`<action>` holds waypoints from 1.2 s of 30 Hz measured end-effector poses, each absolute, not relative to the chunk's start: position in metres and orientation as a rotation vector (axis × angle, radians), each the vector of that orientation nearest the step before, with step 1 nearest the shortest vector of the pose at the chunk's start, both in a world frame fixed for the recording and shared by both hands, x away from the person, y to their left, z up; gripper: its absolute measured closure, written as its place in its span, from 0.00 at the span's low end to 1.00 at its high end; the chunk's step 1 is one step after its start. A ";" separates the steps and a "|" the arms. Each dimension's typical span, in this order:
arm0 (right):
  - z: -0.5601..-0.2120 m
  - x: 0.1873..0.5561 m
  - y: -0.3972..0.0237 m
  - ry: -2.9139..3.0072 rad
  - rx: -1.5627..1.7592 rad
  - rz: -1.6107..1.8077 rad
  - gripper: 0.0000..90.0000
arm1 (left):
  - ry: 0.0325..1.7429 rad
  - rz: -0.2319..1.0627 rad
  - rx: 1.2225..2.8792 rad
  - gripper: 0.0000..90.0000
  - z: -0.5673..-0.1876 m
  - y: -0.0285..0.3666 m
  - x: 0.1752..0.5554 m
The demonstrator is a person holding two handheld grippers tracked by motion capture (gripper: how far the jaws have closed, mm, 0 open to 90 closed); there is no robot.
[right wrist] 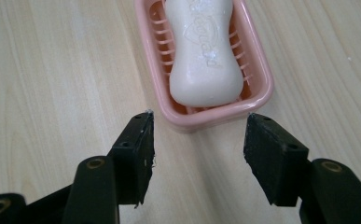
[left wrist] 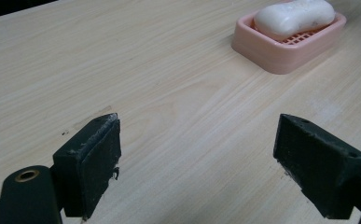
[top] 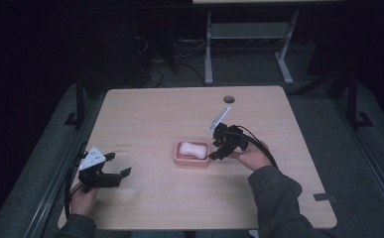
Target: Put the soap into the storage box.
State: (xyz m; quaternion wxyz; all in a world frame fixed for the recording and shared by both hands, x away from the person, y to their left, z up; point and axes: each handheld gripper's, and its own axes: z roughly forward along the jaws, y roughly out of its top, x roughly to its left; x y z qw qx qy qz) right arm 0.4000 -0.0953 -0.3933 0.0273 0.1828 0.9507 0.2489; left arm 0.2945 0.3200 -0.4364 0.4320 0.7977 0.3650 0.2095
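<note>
High view: pink soap dish point(top: 192, 159) with white soap point(top: 193, 148) at mid-table point(top: 160, 114); right gripper point(top: 213, 154) at dish's right end; left gripper point(top: 118, 164) well apart.
Left gripper view: jaws wide, nothing between.
Right gripper view: embossed lettering on soap; jaws part-open, empty, just short of dish.

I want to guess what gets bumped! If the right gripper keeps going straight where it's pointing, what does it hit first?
Probably the pink soap dish: its near end wall lies just ahead of the right gripper, between the open jaws. The white soap lies behind that wall.
</note>
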 end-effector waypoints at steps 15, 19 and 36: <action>-0.399 0.391 -0.115 2.923 0.620 0.807 0.46 | 0.903 0.522 1.988 0.16 -0.437 0.319 0.295; -0.399 0.386 -0.120 2.912 0.628 0.822 0.46 | 0.903 0.521 1.992 0.16 -0.437 0.319 0.295; -0.397 0.361 -0.148 2.884 0.675 0.827 0.45 | 0.900 0.522 1.989 0.16 -0.438 0.318 0.295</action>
